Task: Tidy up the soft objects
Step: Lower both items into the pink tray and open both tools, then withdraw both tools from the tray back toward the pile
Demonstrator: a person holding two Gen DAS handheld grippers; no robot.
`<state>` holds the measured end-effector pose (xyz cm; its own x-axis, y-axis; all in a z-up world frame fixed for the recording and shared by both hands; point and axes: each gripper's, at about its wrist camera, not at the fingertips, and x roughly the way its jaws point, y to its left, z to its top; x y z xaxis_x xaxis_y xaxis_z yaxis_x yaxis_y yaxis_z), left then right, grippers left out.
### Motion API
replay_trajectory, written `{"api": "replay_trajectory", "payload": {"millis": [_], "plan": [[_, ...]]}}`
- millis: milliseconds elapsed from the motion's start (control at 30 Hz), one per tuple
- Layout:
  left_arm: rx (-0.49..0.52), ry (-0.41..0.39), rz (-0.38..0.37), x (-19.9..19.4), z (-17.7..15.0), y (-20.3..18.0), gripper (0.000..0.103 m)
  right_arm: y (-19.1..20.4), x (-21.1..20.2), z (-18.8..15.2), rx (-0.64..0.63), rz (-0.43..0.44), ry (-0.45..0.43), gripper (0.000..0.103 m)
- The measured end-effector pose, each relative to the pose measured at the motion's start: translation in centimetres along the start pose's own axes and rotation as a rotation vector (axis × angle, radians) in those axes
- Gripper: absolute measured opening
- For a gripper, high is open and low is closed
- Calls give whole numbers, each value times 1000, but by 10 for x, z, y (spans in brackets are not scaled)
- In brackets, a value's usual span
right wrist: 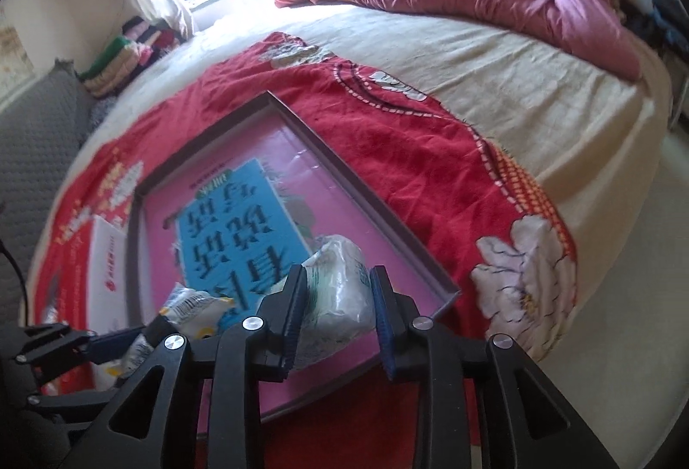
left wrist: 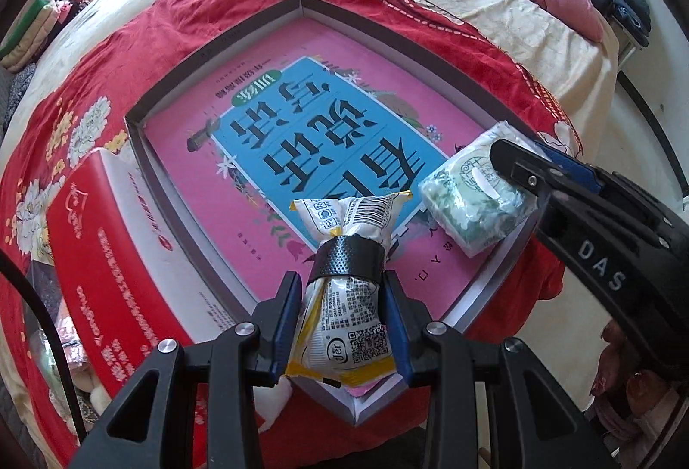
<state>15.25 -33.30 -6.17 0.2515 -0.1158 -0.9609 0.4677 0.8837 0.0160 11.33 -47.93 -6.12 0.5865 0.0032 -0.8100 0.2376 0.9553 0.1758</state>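
Both packs are over the tray point(left wrist: 181, 77), lower frame. My left gripper point(left wrist: 342, 322) clamps the yellow-white pack point(left wrist: 344, 296); my right gripper point(right wrist: 338, 322) grips the green-white pack point(right wrist: 340, 288). Neither is released yet; placing remains.

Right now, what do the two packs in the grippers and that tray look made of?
Yellow-white pack: glossy printed plastic film, crinkled, cinched by a black perforated band. Green-white pack: clear shiny plastic wrap, likely over tissues. Tray: seemingly rigid grey cardboard, matte, with sharp folded corners.
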Motion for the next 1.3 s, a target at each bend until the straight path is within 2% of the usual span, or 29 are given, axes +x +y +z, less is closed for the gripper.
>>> {"api": "replay_trajectory", "payload": {"millis": [167, 367, 467, 733, 867, 900, 967, 1200, 1300], "plan": [[7, -1, 14, 2, -2, -5, 38, -1, 4, -2, -28, -46, 8, 33], [22, 7, 24, 3, -2, -8, 38, -10, -5, -4, 11, -62, -6, 35], [24, 8, 20, 2, -2, -8, 38, -17, -16, -3, 47, -55, -18, 42], [17, -14, 11, -7, -6, -3, 40, -17, -42, 2, 58, -48, -61, 43], [5, -54, 4, -23, -11, 2, 42, -8, -53, 3, 37, -48, -78, 43], [0, -64, 5, -27, -12, 3, 45, -5, -55, 4, 32, -48, -78, 43], [-5, -92, 21, -38, -17, 7, 52, -2, -58, 4, 26, -51, -83, 53], [-42, -136, 14, -63, -30, 22, 62, 9, -70, 5, 35, -26, -88, 56], [-48, -158, 17, -74, -37, 27, 65, 14, -76, 4, 54, 7, -80, 63]]}}
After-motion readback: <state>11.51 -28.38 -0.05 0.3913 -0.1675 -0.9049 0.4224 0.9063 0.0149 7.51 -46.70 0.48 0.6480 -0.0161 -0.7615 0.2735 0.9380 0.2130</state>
